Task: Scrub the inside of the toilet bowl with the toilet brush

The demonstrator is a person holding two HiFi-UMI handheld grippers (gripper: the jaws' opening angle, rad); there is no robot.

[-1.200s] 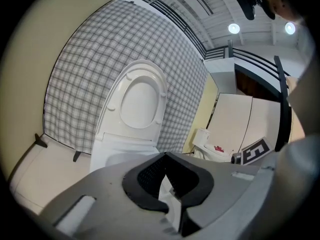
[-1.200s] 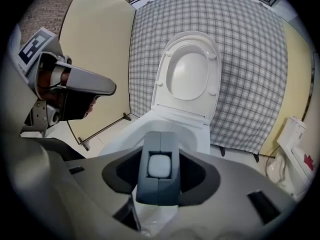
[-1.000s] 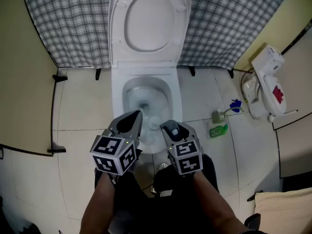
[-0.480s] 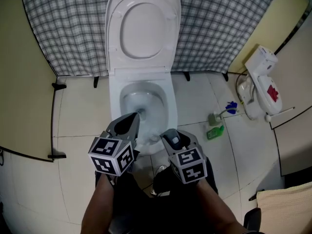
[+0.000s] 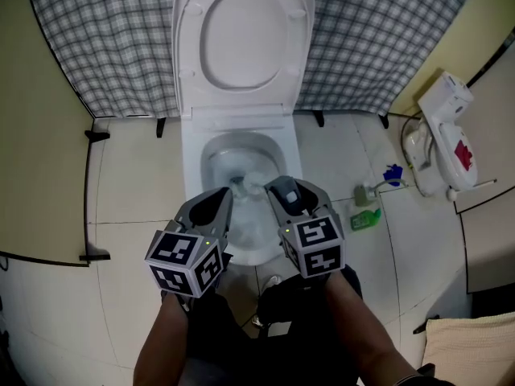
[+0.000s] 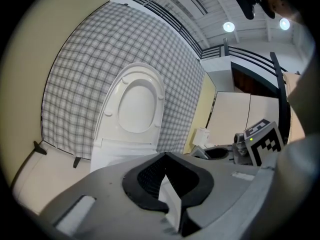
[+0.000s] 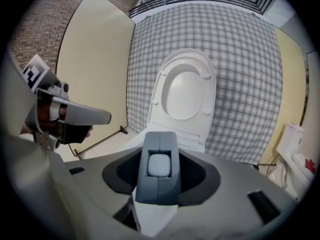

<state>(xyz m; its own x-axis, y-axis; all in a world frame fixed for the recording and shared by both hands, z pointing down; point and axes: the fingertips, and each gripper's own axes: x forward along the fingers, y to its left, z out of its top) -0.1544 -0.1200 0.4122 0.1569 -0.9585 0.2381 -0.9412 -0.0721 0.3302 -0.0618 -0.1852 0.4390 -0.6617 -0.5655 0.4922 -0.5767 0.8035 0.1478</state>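
Checked cloth (image 5: pixel 105 47): grey-and-white woven plaid hanging across the top of the frame, behind the toilet.
Floor (image 5: pixel 137 175): large, pale, glossy tiles with thin dark joints.
Toilet (image 5: pixel 191 163): smooth white ceramic at the centre of the frame. Its oval seat and lid (image 5: pixel 241 30) stand upright against the cloth. The bowl is open, and its inside is wet and shiny.
White appliance (image 5: pixel 447 127): rounded plastic with a red patch, on the floor at the right edge.
Left gripper (image 5: pixel 226 190): grey moulded plastic carrying a cube of black-and-white square markers, at the lower centre left, over the bowl's front. Its tapered jaws meet at the tips with nothing between them, and their pads are black and ribbed.
Right gripper (image 5: pixel 283 191): the same build, just right of the left one and over the bowl's front rim. Its jaws stand wide, clamped on the brush handle.
Toilet brush (image 7: pixel 159 166): a blocky grey handle with a pale rounded-square inset, seen end-on. A pale blob in the bowl beyond the jaws looks like its head.
Green bottle (image 5: pixel 366 218): small, translucent plastic, on the tiles to the right of the toilet.
Blue brush (image 5: pixel 392 173): small and bristly, just above the bottle.
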